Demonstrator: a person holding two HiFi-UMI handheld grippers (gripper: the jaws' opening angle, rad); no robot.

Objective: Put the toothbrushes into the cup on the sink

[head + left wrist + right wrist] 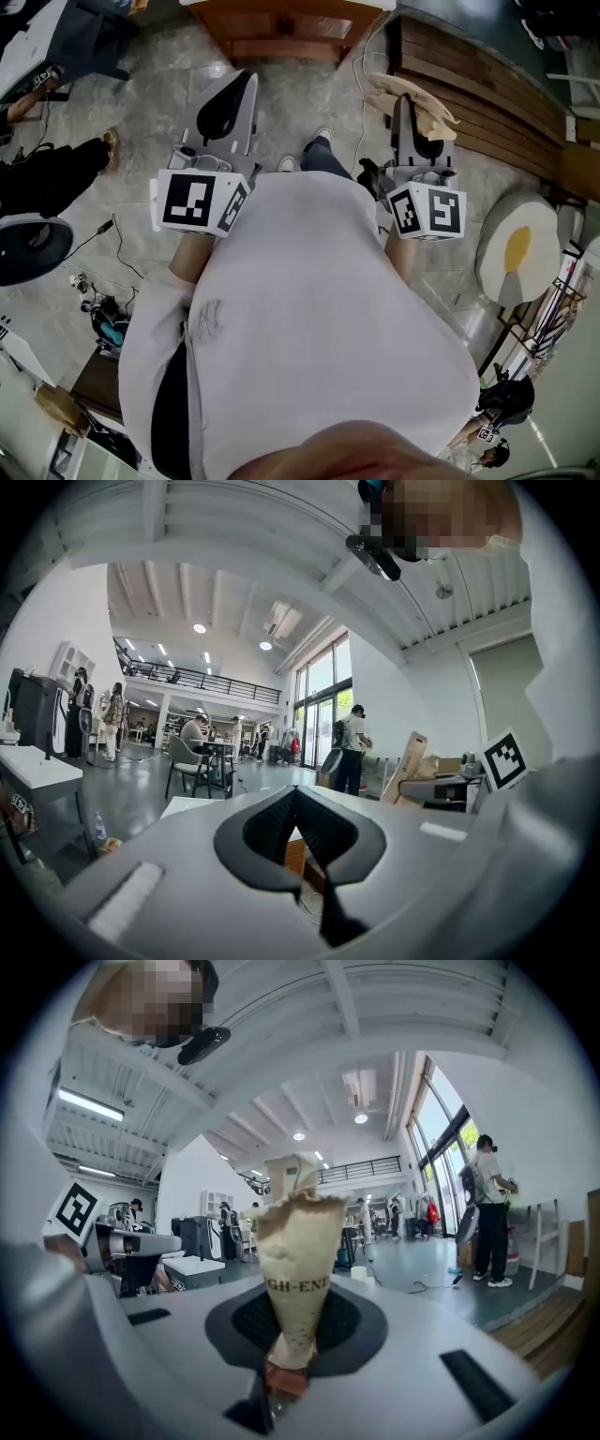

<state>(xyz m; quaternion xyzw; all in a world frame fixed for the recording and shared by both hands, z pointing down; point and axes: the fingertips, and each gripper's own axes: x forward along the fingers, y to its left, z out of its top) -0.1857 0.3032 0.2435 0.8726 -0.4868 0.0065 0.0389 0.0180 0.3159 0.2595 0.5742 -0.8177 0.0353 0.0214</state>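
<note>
Your right hand-held gripper (406, 103) is clamped on a beige paper packet (298, 1260) that sticks out past the jaw tips. Can't tell what's inside it. The right gripper view shows print on the packet and a brown end down at the pads. The head view shows only its crumpled top over the floor (169, 84). Your left hand-held gripper (295, 794) is closed tip to tip with nothing in it, held beside the right.

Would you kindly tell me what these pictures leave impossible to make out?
- Contents of the beige paper packet in the right gripper: right gripper view, wrapper covers them.
- Its print: partly lost round the packet's curve.
- Sink and cup: in no view.
- The floor under the person: head view, white-shirted torso hides it.
</note>
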